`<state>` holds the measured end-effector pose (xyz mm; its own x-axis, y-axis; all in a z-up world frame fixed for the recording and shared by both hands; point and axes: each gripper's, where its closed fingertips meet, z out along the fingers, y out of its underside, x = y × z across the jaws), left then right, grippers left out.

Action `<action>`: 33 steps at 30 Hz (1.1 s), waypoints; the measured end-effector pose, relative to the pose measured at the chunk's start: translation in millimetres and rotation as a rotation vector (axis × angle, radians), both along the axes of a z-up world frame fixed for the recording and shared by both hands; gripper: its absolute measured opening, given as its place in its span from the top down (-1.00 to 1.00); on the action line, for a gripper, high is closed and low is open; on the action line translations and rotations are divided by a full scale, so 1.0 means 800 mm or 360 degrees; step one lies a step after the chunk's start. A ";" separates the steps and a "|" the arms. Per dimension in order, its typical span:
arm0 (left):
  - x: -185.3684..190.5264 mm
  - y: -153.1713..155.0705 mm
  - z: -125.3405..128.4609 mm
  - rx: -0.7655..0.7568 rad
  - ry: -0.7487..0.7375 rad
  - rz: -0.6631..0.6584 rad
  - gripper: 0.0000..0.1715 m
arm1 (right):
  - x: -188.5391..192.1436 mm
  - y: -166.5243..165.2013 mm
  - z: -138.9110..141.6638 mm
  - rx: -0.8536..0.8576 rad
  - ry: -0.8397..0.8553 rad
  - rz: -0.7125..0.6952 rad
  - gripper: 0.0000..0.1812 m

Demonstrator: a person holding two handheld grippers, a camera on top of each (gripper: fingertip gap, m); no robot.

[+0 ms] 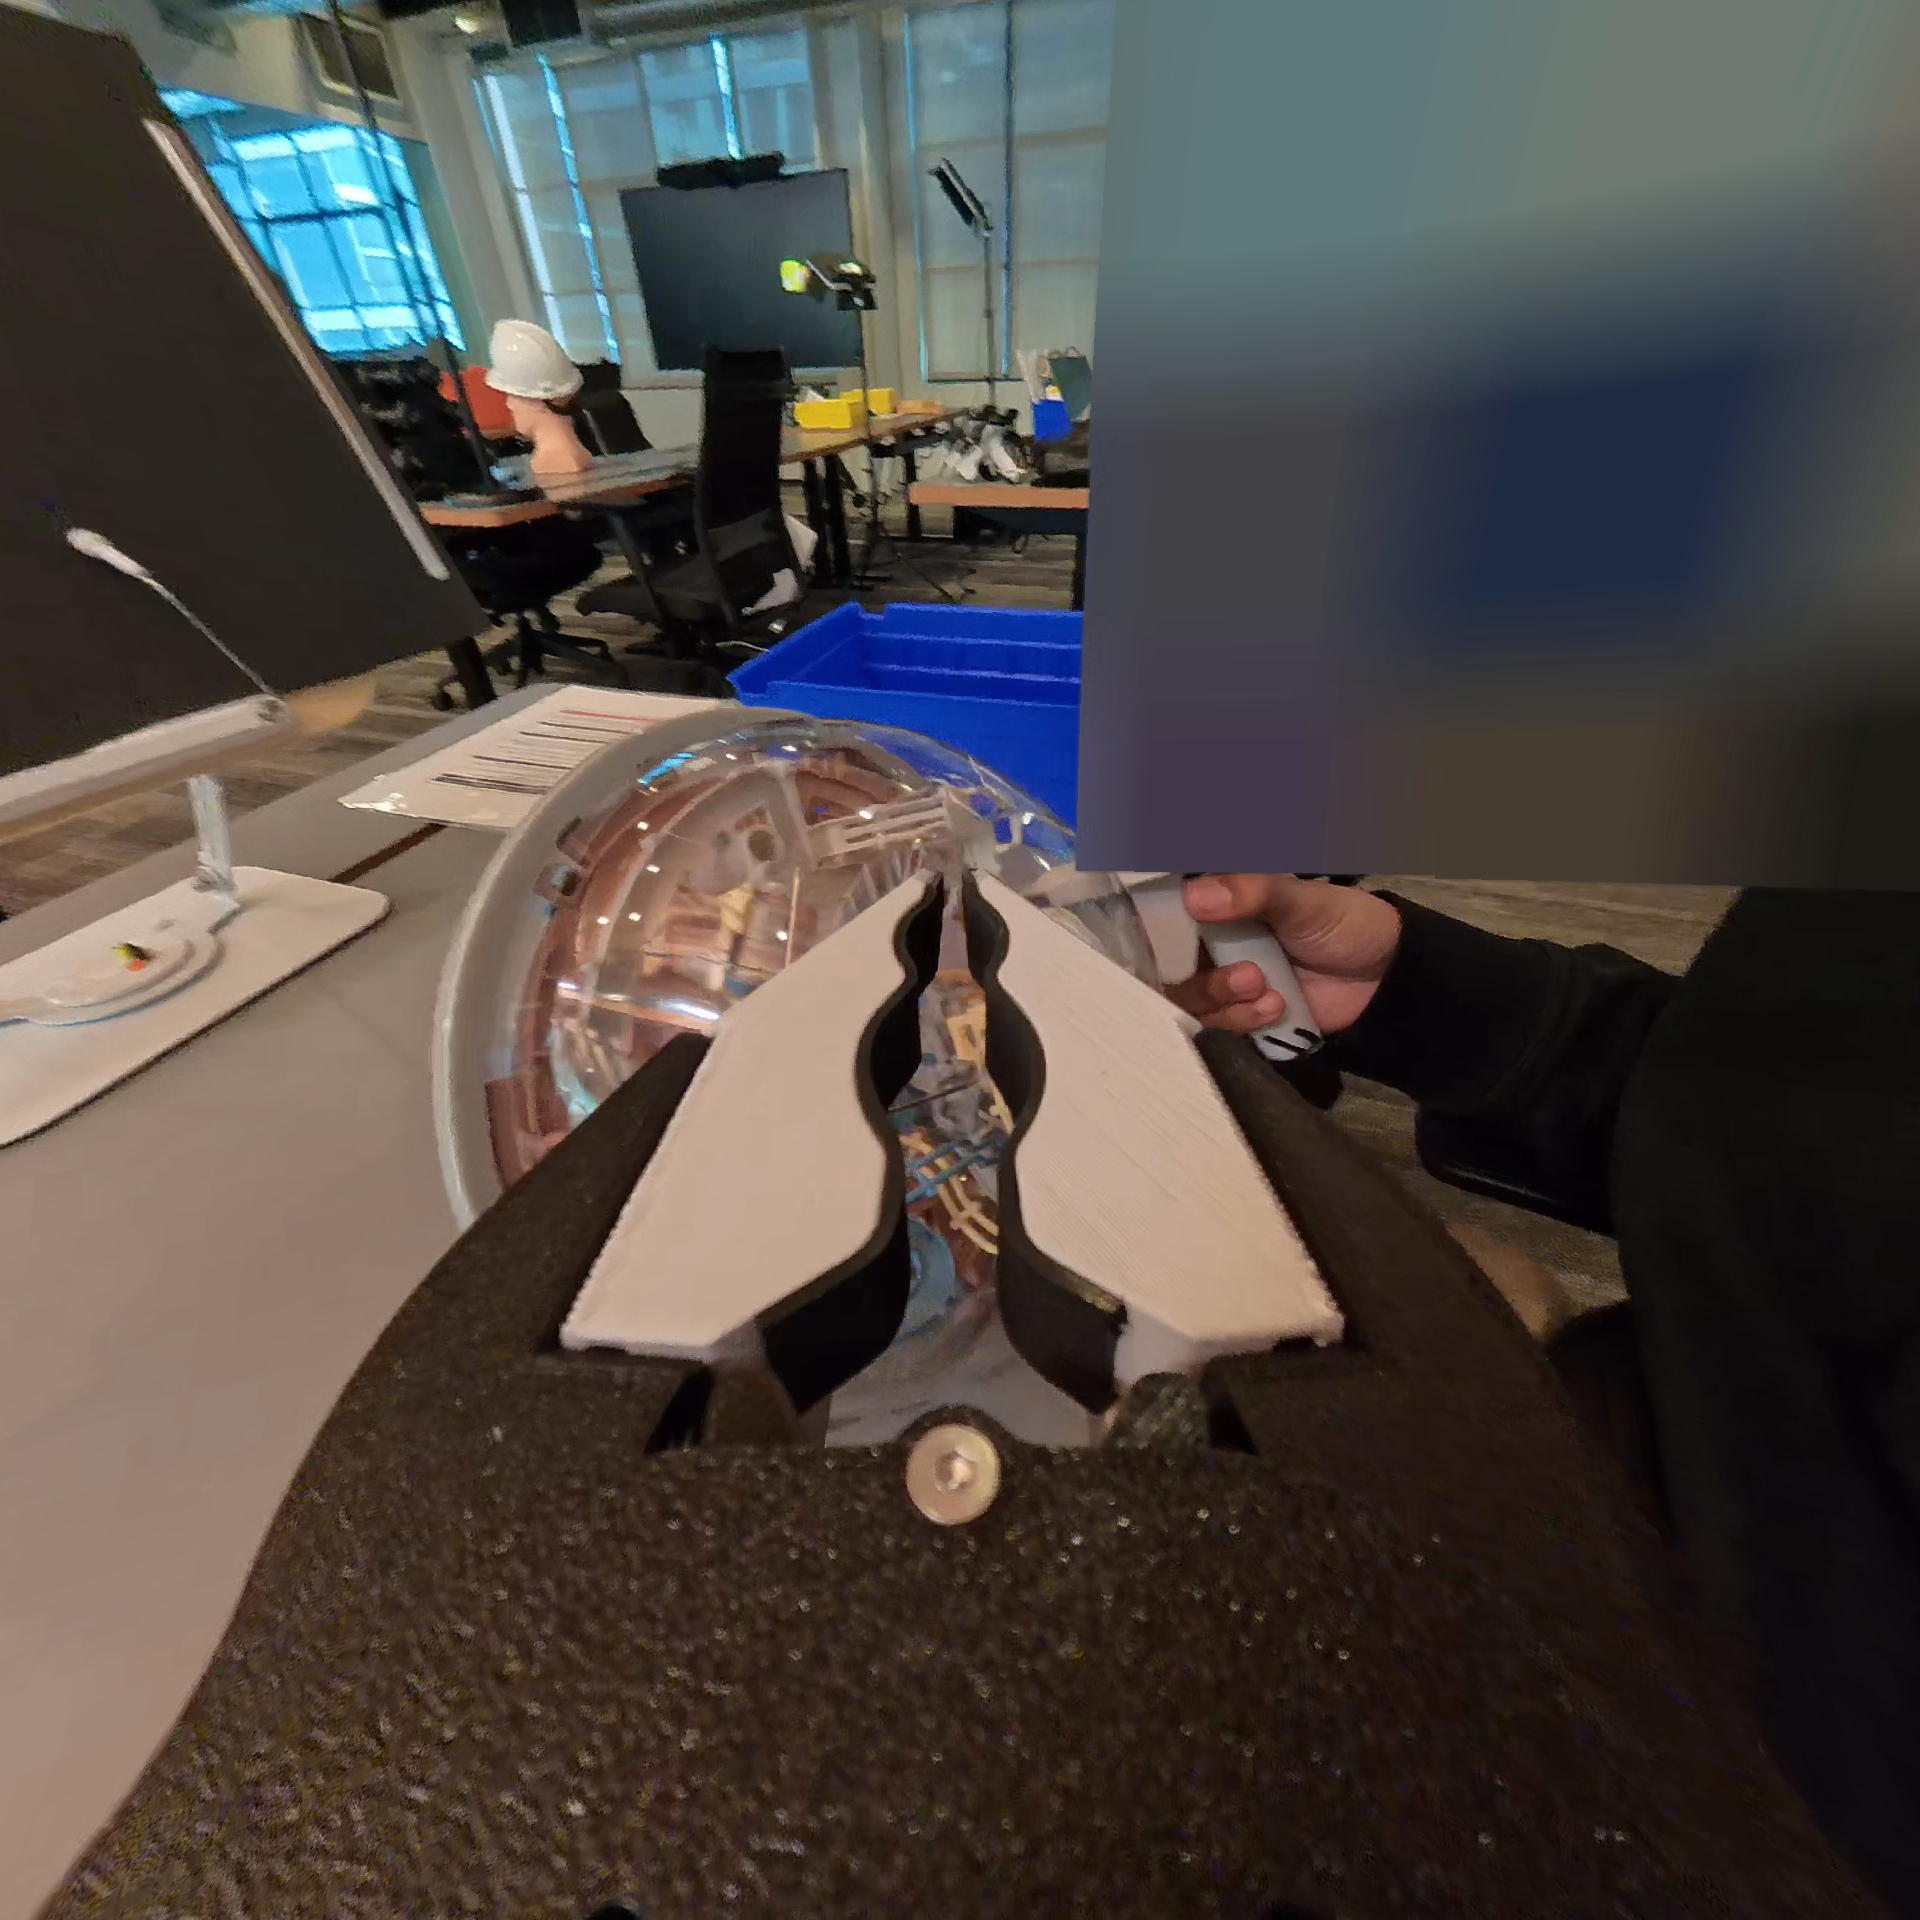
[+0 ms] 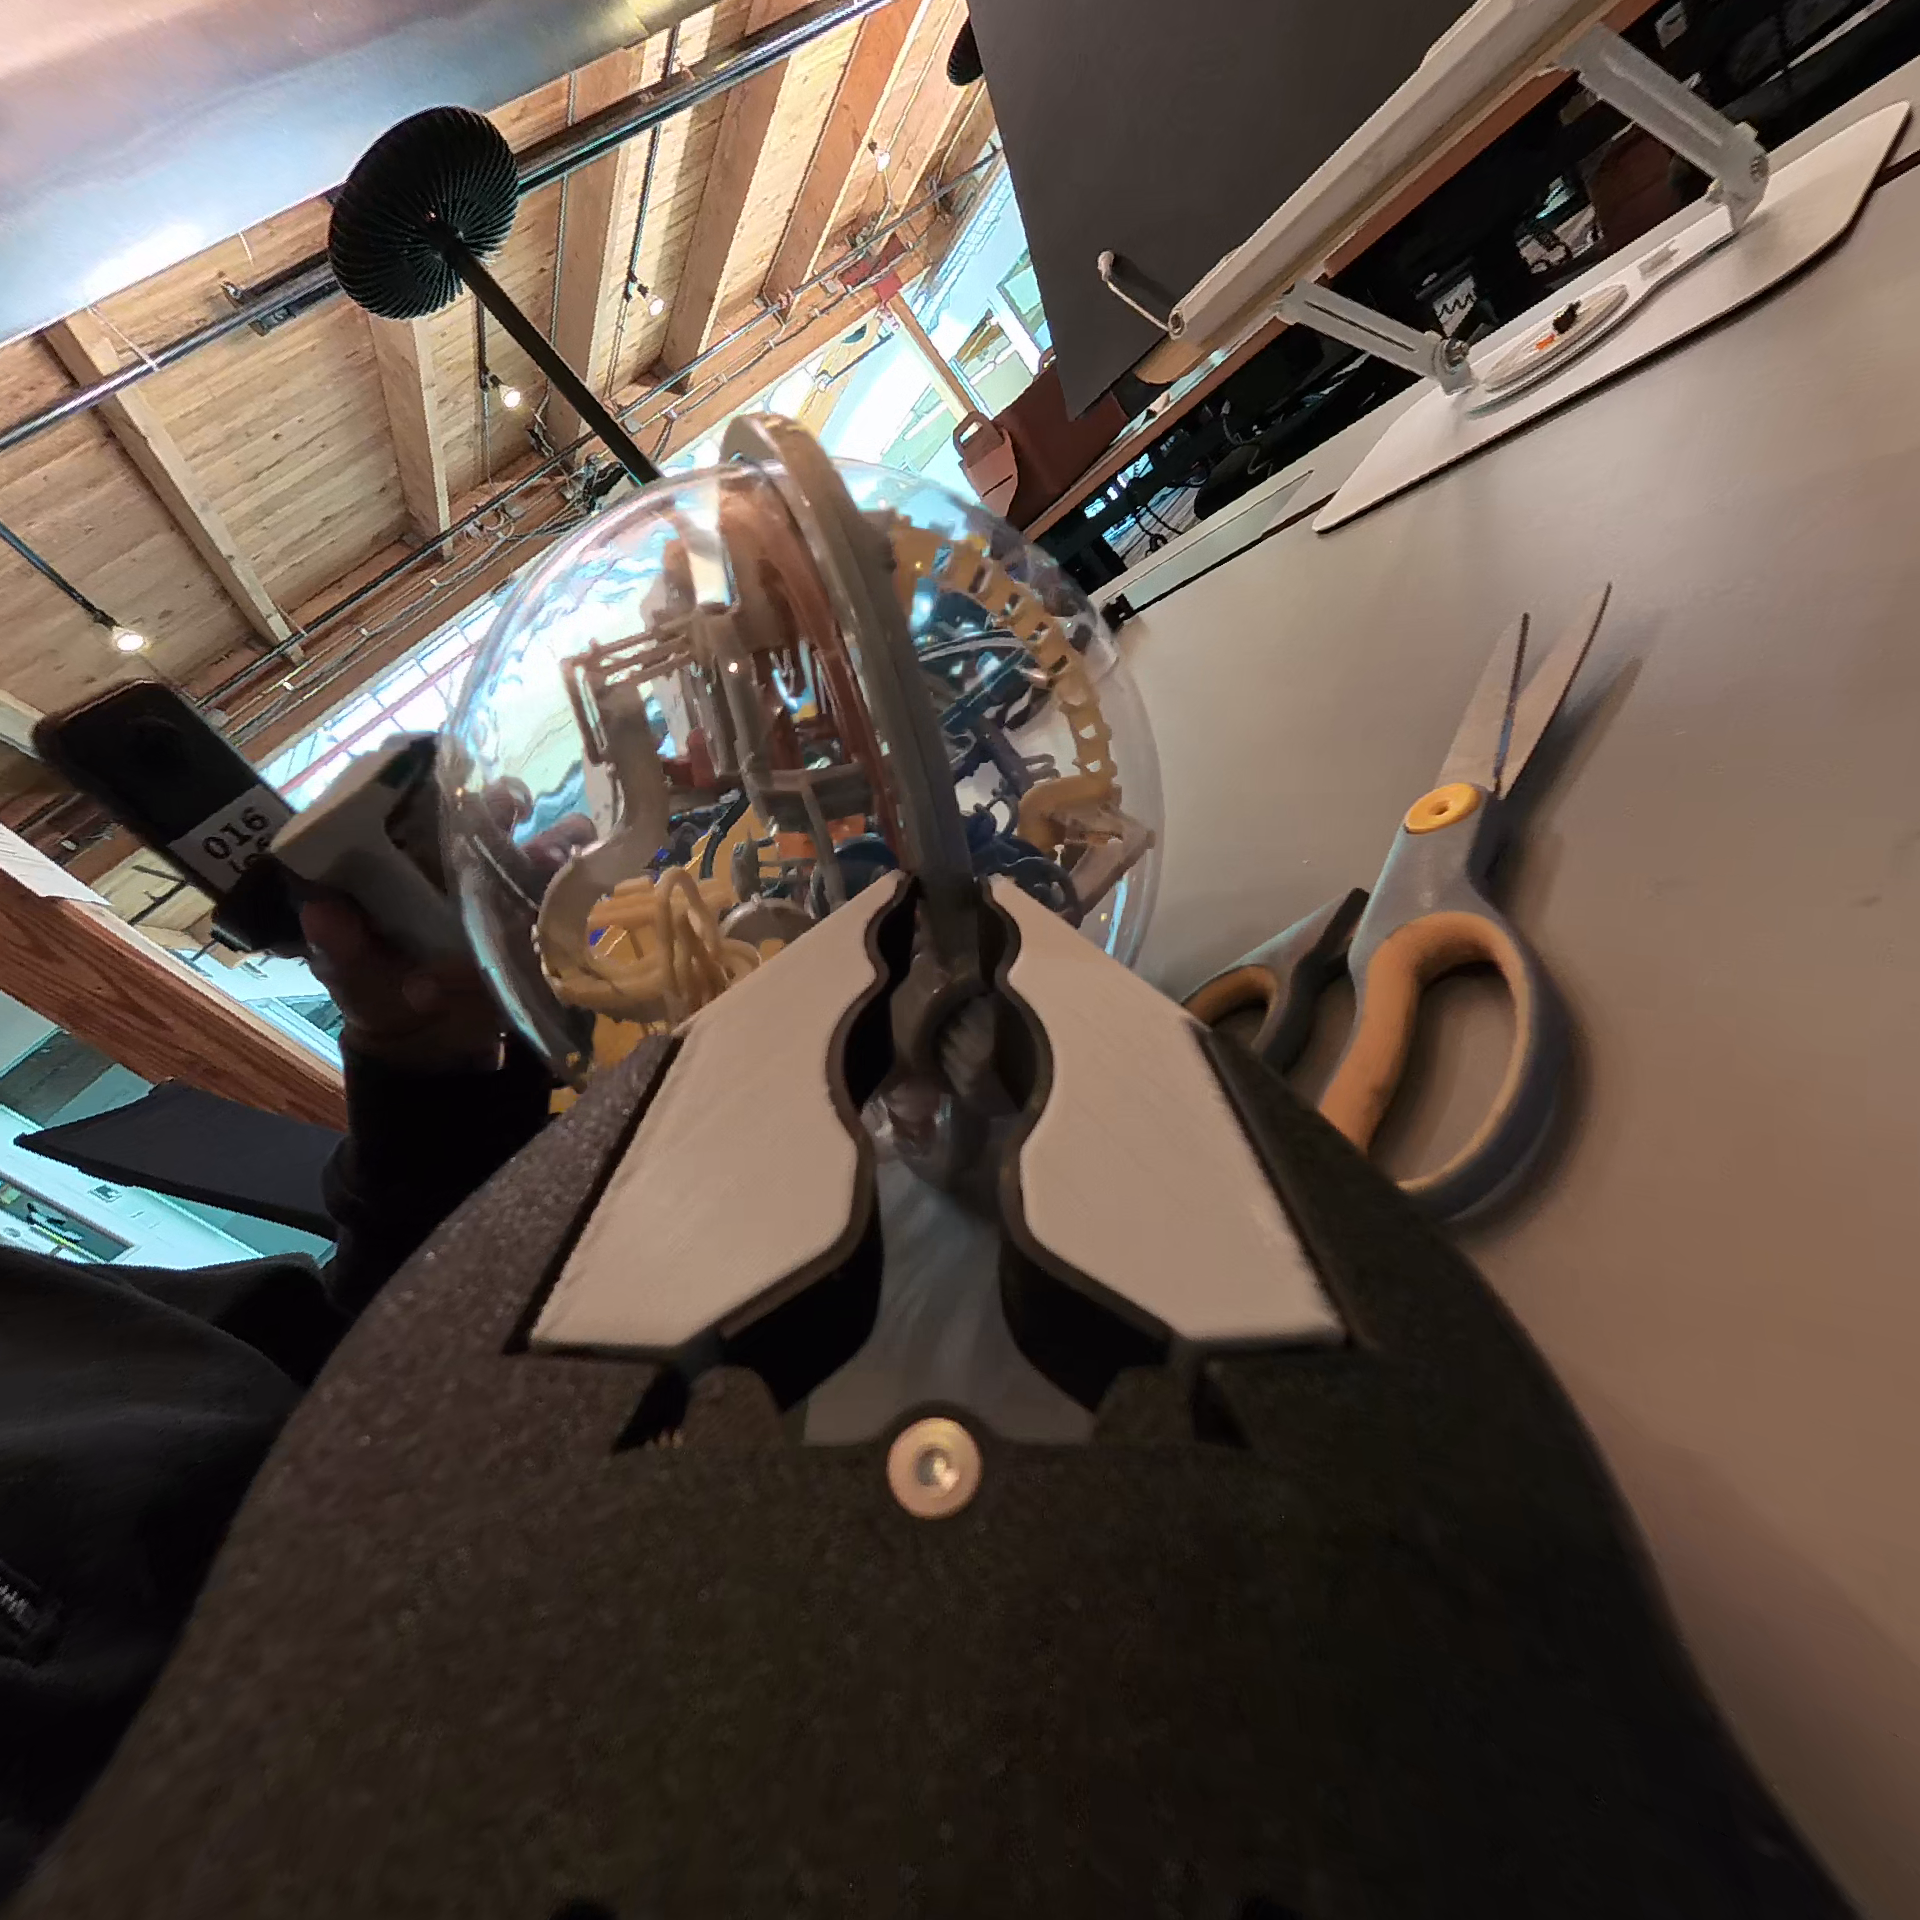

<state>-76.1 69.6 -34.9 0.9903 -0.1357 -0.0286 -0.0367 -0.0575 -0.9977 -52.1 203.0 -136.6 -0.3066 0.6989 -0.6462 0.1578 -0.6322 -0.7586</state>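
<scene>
A clear plastic maze ball point(image 1: 675, 914) with a grey ring point(image 1: 468, 997) round it is held up over the grey table point(image 1: 208, 1299). My left gripper point(image 1: 952, 891) is shut, with its tips against the ball's clear shell. My right gripper point(image 2: 945, 920) is shut on the grey ring point(image 2: 894, 644) of the ball point(image 2: 623, 727), which fills the middle of the right wrist view. Each gripper shows in the other's view, held by a hand in a black sleeve: the right gripper point(image 1: 1242, 966) at the ball's far right, the left gripper point(image 2: 364, 831) at its left side.
Grey and yellow scissors point(image 2: 1455, 935) lie on the table beside the ball. A white stand base point(image 1: 156, 977) and a dark slanted board point(image 1: 156, 364) stand at the left. A striped paper sheet point(image 1: 520, 758) and a blue bin point(image 1: 935, 675) lie behind the ball. One gripper's finger ends stand about 20 cm off the other's.
</scene>
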 end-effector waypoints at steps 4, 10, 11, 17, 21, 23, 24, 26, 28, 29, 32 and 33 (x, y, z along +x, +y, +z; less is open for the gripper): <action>-0.024 -0.001 0.003 -0.0003 0.0013 0.0172 0.76 | -0.001 0.002 -0.001 0.0014 -0.0005 -0.0024 0.91; -0.033 0.010 -0.015 -0.0124 -0.0084 0.0194 0.69 | 0.000 0.005 -0.004 0.0049 -0.0020 -0.0054 0.90; -0.035 0.012 -0.014 -0.0124 -0.0073 0.0204 0.69 | 0.000 0.005 -0.004 0.0045 -0.0023 -0.0060 0.90; -0.048 0.024 -0.014 -0.0144 -0.0019 0.0300 0.69 | -0.001 0.007 -0.004 0.0049 -0.0031 -0.0089 0.88; -0.048 0.028 -0.013 -0.0143 0.0003 0.0307 0.68 | 0.001 0.015 -0.003 0.0200 -0.0031 -0.0168 0.66; -0.046 0.028 -0.012 -0.0138 -0.0004 0.0296 0.68 | 0.006 0.024 0.007 0.0269 0.0020 -0.0251 0.52; -0.045 0.028 -0.012 -0.0135 -0.0007 0.0294 0.68 | 0.010 0.027 0.017 0.0303 0.0081 -0.0286 0.46; -0.044 0.029 -0.012 -0.0133 -0.0008 0.0297 0.68 | 0.023 0.022 0.045 0.0389 0.0278 -0.0305 0.44; -0.043 0.030 -0.012 -0.0131 -0.0004 0.0306 0.68 | 0.037 -0.001 0.066 0.0475 0.0448 -0.0226 0.45; -0.042 0.031 -0.011 -0.0129 0.0000 0.0311 0.68 | 0.041 -0.018 0.069 0.0527 0.0483 -0.0135 0.46; -0.039 0.034 -0.011 -0.0119 0.0018 0.0330 0.69 | 0.038 -0.059 0.055 0.0730 0.0420 0.0050 0.44; -0.041 0.034 -0.011 -0.0115 0.0029 0.0364 0.69 | 0.037 -0.060 0.056 0.0801 0.0449 -0.0006 0.44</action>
